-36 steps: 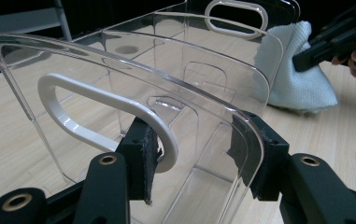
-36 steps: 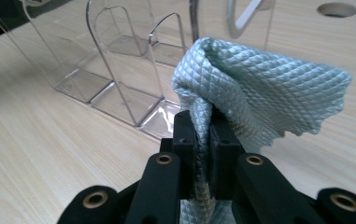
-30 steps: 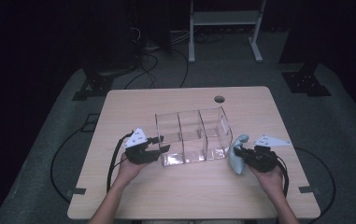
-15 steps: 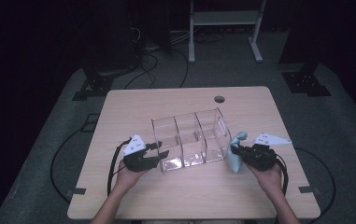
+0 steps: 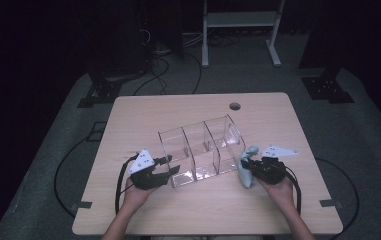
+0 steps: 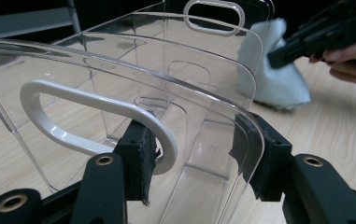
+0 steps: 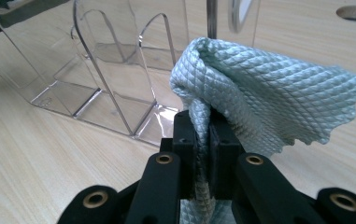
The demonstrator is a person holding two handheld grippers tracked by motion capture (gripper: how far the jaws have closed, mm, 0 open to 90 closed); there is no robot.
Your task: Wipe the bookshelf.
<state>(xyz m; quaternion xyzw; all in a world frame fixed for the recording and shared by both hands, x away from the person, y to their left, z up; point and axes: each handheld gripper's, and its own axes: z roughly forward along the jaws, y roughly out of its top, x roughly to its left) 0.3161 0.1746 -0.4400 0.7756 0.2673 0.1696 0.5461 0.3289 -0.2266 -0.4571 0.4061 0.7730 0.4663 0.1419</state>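
Clear organizer [image 5: 200, 150] sits mid-surface [image 5: 188, 215], skewed diagonally, between the two hands. One organizer, three compartments, two inner dividers, one white-rimmed handle cutout [image 6: 96, 123] at each end wall, so two in all.

Left gripper [image 5: 170, 167] straddles the near end wall at the handle. In the left gripper view one pad [image 6: 140, 156] sits against the handle rim and the other [image 6: 259, 156] against the wall's edge, so I judge it's clamped on the organizer. The jaws have just eased apart a little, wall between them. Likely purpose: pin the box so it doesn't skate while the other side gets wiped.

Right gripper [image 5: 245, 164] is clenched on one pale blue cloth [image 7: 269, 88]. The fold is pinched between its pads and the rest bunches up ahead of the jaws, which gives a padded wiping face. The cloth hangs just beside the organizer's far end wall; contact I can't confirm from the high view.

Count: one organizer, one cloth, two grippers. The surface also has one cable hole [image 5: 235, 106] near the far edge. Nothing inside the compartments.
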